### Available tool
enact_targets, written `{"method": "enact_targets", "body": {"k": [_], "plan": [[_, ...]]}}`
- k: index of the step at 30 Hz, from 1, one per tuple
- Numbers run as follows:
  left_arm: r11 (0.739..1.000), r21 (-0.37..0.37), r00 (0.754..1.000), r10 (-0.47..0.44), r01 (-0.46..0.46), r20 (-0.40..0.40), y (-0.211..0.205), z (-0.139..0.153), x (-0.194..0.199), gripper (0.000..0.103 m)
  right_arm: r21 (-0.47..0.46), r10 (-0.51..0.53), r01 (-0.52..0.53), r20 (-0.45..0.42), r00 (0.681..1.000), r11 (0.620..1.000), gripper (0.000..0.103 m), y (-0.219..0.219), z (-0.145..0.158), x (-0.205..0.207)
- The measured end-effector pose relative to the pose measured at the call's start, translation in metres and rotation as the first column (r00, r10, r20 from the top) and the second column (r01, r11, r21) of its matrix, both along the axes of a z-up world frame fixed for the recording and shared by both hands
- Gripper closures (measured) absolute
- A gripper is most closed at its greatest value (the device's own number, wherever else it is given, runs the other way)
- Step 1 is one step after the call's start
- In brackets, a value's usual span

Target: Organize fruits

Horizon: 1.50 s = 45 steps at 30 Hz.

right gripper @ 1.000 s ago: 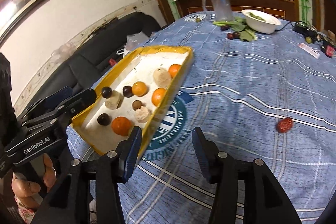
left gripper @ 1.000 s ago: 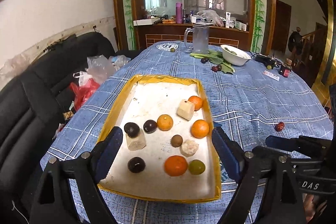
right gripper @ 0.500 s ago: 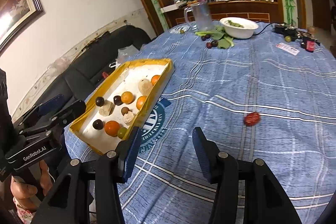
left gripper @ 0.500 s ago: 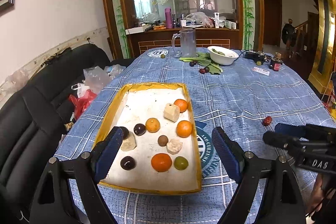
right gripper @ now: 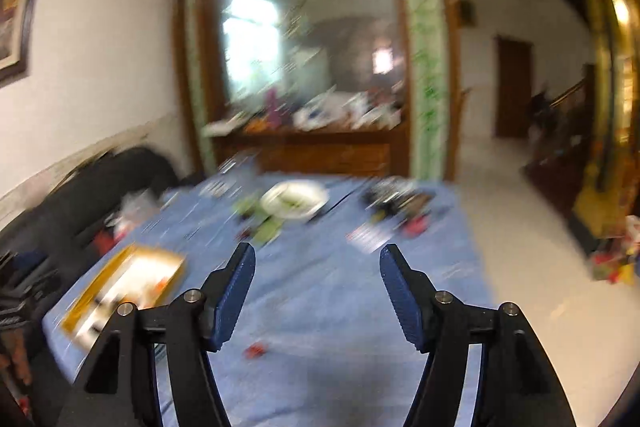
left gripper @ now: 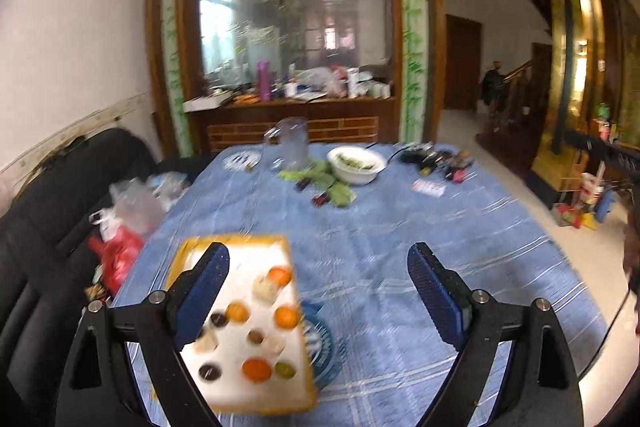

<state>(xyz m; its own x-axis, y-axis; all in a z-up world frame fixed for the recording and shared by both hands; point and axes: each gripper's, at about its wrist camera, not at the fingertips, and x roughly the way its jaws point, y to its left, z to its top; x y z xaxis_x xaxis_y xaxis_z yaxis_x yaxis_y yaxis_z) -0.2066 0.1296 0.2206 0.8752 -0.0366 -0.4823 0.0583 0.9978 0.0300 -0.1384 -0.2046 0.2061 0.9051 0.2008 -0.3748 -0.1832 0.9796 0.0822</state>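
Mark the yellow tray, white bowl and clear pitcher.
yellow tray point(left gripper: 307, 379): left wrist view, right rim.
white bowl point(left gripper: 357, 175): left wrist view, front wall.
clear pitcher point(left gripper: 294, 143): left wrist view, body.

Both grippers have been raised and drawn back from the yellow tray point(left gripper: 298, 311). In the left wrist view the left gripper point(left gripper: 318, 291), previously framing the tray between its fingers, is now offset: the tray is seen low and left, under the left finger point(left gripper: 202, 293), with bare blue counter point(left gripper: 380, 247) between the fingers. In the right wrist view the right gripper point(right gripper: 316, 291) has been lifted; the tray has shrunk toward the lower left, and the red fruit point(right gripper: 256, 350), formerly right of the fingers, now lies between them. Both views are motion-blurred.
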Motion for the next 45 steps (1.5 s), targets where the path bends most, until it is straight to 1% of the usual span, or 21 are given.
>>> {"method": "enact_targets", "body": {"k": [3, 5, 8, 9, 11, 13, 16, 18, 19, 20, 21, 22, 24, 27, 29, 33, 35, 40, 42, 44, 45], "plan": [[0.999, 0.005, 0.999, -0.037, 0.037, 0.014, -0.007, 0.026, 0.017, 0.013, -0.028, -0.092, 0.094, 0.055, 0.994, 0.995, 0.034, -0.03, 0.041, 0.014], [0.999, 0.017, 0.999, -0.048, 0.048, 0.021, -0.011, 0.045, 0.033, 0.013, -0.074, -0.143, 0.149, 0.086, 0.986, 0.986, 0.034, -0.042, 0.073, 0.031], [0.998, 0.024, 0.998, -0.057, 0.056, 0.021, -0.018, 0.06, 0.054, 0.009, -0.124, -0.186, 0.2, 0.115, 0.976, 0.972, 0.034, -0.051, 0.113, 0.059], [0.998, 0.019, 0.997, -0.068, 0.068, 0.022, -0.022, 0.062, 0.063, 0.007, -0.128, -0.199, 0.212, 0.11, 0.974, 0.969, 0.034, -0.053, 0.128, 0.076], [0.996, 0.008, 0.996, -0.084, 0.084, 0.017, -0.029, 0.055, 0.075, 0.007, -0.106, -0.198, 0.206, 0.079, 0.977, 0.973, 0.034, -0.051, 0.141, 0.105], [0.993, -0.031, 0.993, -0.114, 0.114, -0.005, -0.037, 0.035, 0.09, 0.007, -0.075, -0.167, 0.167, 0.006, 0.986, 0.983, 0.034, -0.044, 0.138, 0.144], [0.981, -0.133, 0.986, -0.154, 0.145, -0.059, -0.046, -0.009, 0.111, 0.007, -0.044, -0.099, 0.095, -0.111, 0.989, 0.995, 0.034, -0.02, 0.093, 0.21], [0.963, -0.218, 0.976, -0.186, 0.157, -0.116, -0.051, -0.045, 0.127, 0.007, -0.018, -0.059, 0.056, -0.217, 0.975, 0.998, 0.035, -0.002, 0.041, 0.258], [0.955, -0.253, 0.97, -0.195, 0.154, -0.147, -0.053, -0.063, 0.137, 0.007, -0.015, -0.055, 0.052, -0.263, 0.963, 0.999, 0.039, 0.008, 0.011, 0.283], [0.951, -0.27, 0.966, -0.2, 0.15, -0.167, -0.054, -0.074, 0.143, 0.007, -0.031, -0.066, 0.059, -0.295, 0.953, 0.998, 0.043, 0.018, -0.018, 0.306], [0.946, -0.291, 0.959, -0.207, 0.145, -0.195, -0.057, -0.091, 0.154, 0.007, -0.041, -0.074, 0.064, -0.313, 0.947, 0.997, 0.051, 0.024, -0.038, 0.321], [0.943, -0.302, 0.955, -0.21, 0.141, -0.211, -0.059, -0.103, 0.162, 0.007, -0.048, -0.083, 0.071, -0.338, 0.937, 0.996, 0.053, 0.031, -0.064, 0.341], [0.941, -0.311, 0.947, -0.213, 0.132, -0.239, -0.061, -0.124, 0.174, 0.007, -0.045, -0.112, 0.103, -0.384, 0.916, 0.994, 0.053, 0.039, -0.117, 0.372], [0.939, -0.317, 0.94, -0.218, 0.129, -0.263, -0.06, -0.146, 0.187, 0.007, -0.048, -0.149, 0.143, -0.441, 0.885, 0.989, 0.054, 0.045, -0.171, 0.409], [0.94, -0.314, 0.94, -0.221, 0.134, -0.261, -0.06, -0.155, 0.191, 0.007, -0.071, -0.191, 0.179, -0.455, 0.87, 0.981, 0.054, 0.045, -0.193, 0.428], [0.934, -0.327, 0.937, -0.233, 0.141, -0.262, -0.056, -0.166, 0.193, 0.007, -0.059, -0.271, 0.275, -0.459, 0.846, 0.96, 0.054, 0.029, -0.209, 0.45], [0.929, -0.339, 0.931, -0.247, 0.149, -0.269, -0.056, -0.17, 0.195, 0.007, -0.09, -0.316, 0.311, -0.459, 0.83, 0.946, 0.054, 0.022, -0.216, 0.46], [0.92, -0.362, 0.918, -0.265, 0.149, -0.294, -0.053, -0.175, 0.2, 0.007, -0.144, -0.36, 0.332, -0.475, 0.803, 0.932, 0.054, 0.016, -0.225, 0.478], [0.918, -0.371, 0.914, -0.263, 0.139, -0.308, -0.052, -0.179, 0.202, 0.007, -0.146, -0.378, 0.351, -0.463, 0.802, 0.925, 0.054, 0.017, -0.228, 0.488], [0.918, -0.378, 0.911, -0.255, 0.123, -0.325, -0.049, -0.182, 0.204, 0.007, -0.134, -0.381, 0.362, -0.468, 0.798, 0.922, 0.059, 0.014, -0.229, 0.494], [0.917, -0.38, 0.908, -0.254, 0.118, -0.332, -0.049, -0.183, 0.204, 0.007, -0.135, -0.385, 0.366, -0.466, 0.797, 0.921, 0.065, 0.013, -0.229, 0.496]]}}
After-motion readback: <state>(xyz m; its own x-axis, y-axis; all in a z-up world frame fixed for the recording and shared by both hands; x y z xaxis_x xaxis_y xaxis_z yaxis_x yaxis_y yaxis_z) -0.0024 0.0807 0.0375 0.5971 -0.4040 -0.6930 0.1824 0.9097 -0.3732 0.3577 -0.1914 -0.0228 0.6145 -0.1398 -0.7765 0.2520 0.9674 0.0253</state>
